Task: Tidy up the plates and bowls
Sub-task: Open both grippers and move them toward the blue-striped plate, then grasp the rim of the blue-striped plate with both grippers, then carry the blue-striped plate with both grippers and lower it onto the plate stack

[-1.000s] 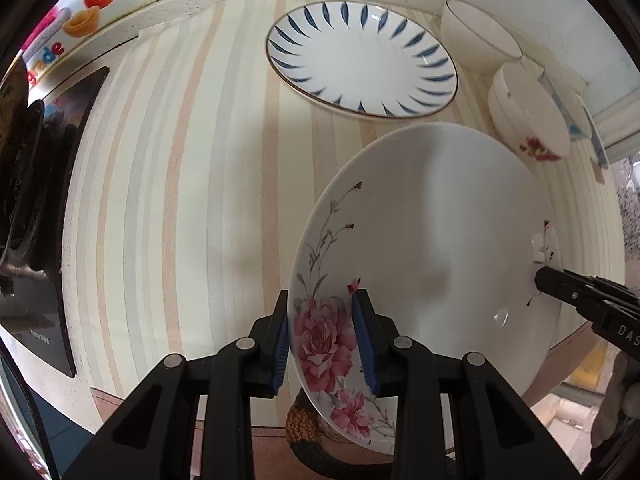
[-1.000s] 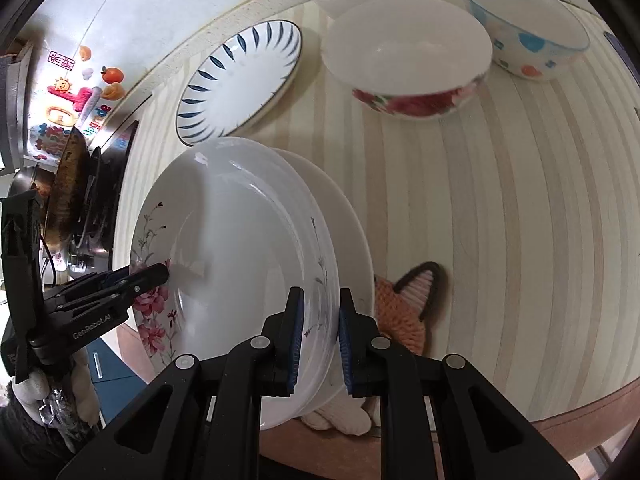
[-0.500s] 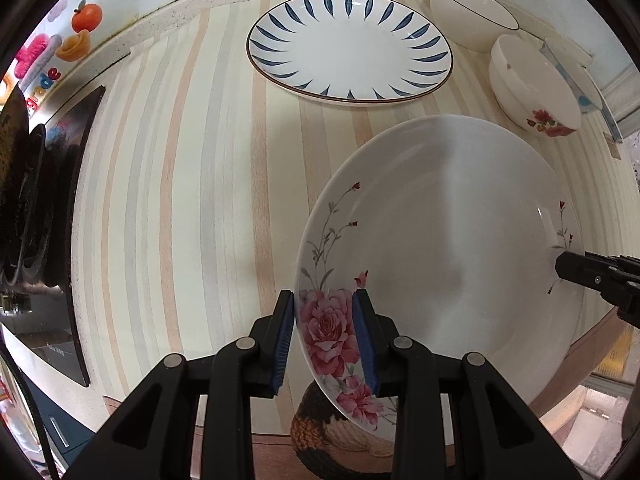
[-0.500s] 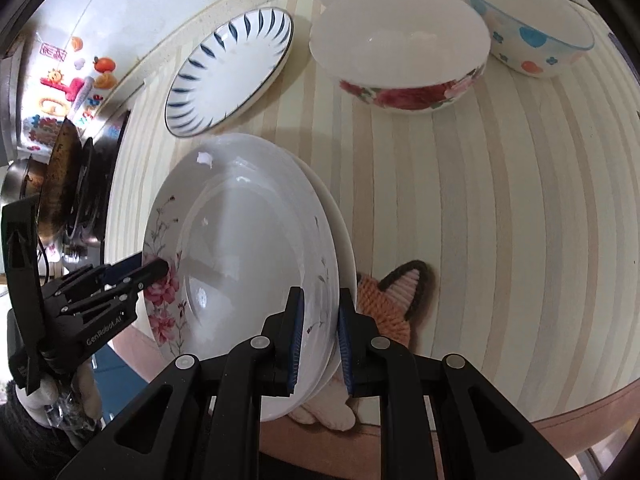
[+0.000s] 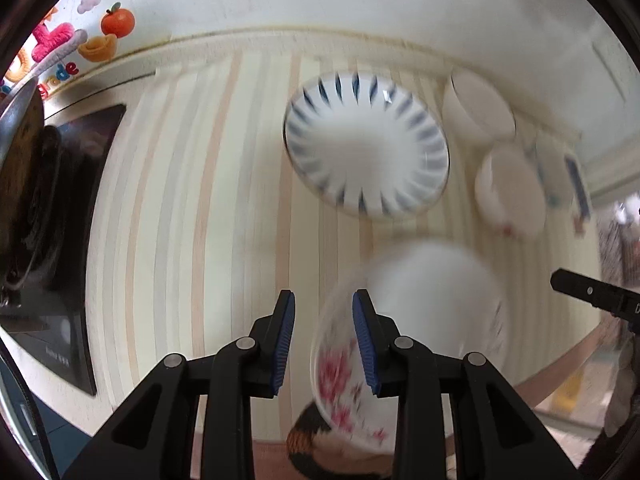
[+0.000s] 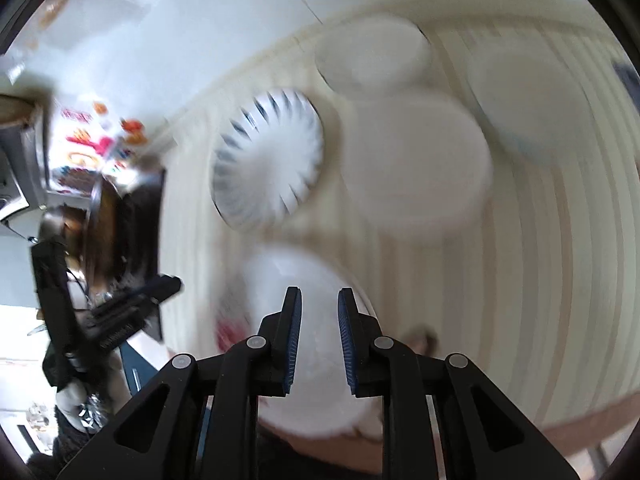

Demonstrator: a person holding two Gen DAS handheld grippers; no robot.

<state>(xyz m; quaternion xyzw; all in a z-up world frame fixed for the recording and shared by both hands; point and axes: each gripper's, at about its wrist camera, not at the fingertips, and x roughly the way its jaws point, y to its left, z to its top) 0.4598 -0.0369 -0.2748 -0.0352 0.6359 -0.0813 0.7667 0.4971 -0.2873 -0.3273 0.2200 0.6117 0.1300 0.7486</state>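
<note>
Both grippers have let go since half a second ago. The striped counter (image 5: 192, 208) carries everything. The floral plate (image 5: 424, 312), then clamped at its rim by both, now lies at the counter's near edge, blurred, over a woven animal-shaped mat (image 5: 308, 436). The blue-dashed plate (image 5: 366, 144) sits empty near the back edge, and three empty bowls (image 6: 416, 168) crowd the back right corner. The left gripper (image 5: 323, 340) stands with jaws apart, the plate's rim loose between them. The right gripper (image 6: 318, 344) hovers above the plate, also parted.
</note>
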